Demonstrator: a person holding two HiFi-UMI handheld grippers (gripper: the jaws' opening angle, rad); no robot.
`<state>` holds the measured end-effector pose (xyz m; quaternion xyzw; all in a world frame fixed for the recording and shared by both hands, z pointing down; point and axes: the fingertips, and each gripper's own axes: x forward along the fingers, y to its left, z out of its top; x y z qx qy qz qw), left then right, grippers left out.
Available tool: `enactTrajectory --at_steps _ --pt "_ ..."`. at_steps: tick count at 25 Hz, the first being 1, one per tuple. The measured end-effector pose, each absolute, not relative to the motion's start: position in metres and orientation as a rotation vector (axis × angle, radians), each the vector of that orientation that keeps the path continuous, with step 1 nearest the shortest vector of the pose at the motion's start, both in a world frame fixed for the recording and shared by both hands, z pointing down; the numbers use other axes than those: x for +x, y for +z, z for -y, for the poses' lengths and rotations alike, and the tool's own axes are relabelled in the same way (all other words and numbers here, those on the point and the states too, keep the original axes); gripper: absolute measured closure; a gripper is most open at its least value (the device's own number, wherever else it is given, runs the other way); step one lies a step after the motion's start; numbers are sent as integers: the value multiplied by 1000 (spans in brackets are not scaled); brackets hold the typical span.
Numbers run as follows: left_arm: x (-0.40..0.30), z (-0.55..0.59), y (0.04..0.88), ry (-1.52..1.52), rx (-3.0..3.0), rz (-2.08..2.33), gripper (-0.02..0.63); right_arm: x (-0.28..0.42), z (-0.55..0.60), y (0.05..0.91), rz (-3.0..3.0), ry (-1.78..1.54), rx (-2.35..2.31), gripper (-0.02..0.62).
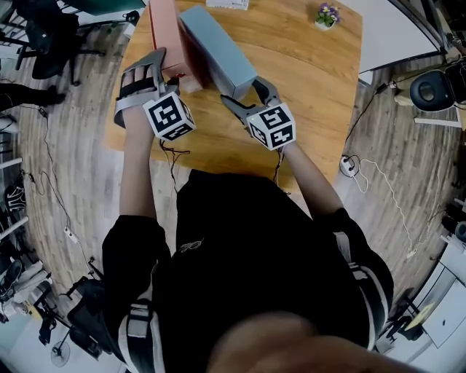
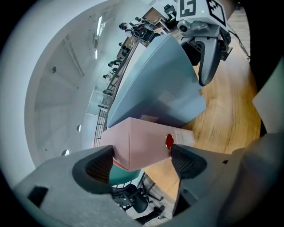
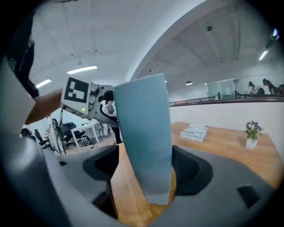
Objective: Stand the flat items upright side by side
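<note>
The left gripper is clamped on the near end of a pink file box. Both pads meet the box's sides just below a round red spot on its end face. The right gripper stands open around the near end of a blue-grey file box. The box's one side lies close against one pad, while bare wood shows between the other pad and the box, so nothing is being squeezed.

Both boxes stand on edge on the wooden table, over its left half, running from its near part toward its far edge. The pink one is nearer the table's left edge and the blue-grey one is just beside it toward the table's middle, leaning a little. A dark slit shows between them, and I cannot tell whether they touch.

At the table's far edge lies a small stack of white booklets. A little pot of purple flowers stands by its far right corner.
</note>
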<state>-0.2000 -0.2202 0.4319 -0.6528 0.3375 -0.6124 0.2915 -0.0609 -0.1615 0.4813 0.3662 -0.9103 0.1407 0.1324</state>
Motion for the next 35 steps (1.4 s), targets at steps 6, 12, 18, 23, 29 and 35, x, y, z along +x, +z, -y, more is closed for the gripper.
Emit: enactTrajectory --at_steps 6,12,18,23,29,35 --pt "-195 222 433 -1615 -1739 -891 186 -50 143 472 2767 304 736 255" --pt "-195 221 433 -1601 -1741 -898 184 -54 153 473 2736 214 805 360" --pt "-190 221 434 -1597 -1733 -900 184 -73 159 473 2735 181 838 357" --pt "-188 221 433 -1595 -1720 -905 183 -85 168 472 2717 160 879 353" --pt "-188 220 435 -1597 -1721 -908 179 -99 179 471 2670 137 933 348" --pt "-189 220 434 -1598 -1711 -915 178 -111 191 469 2632 124 970 347"
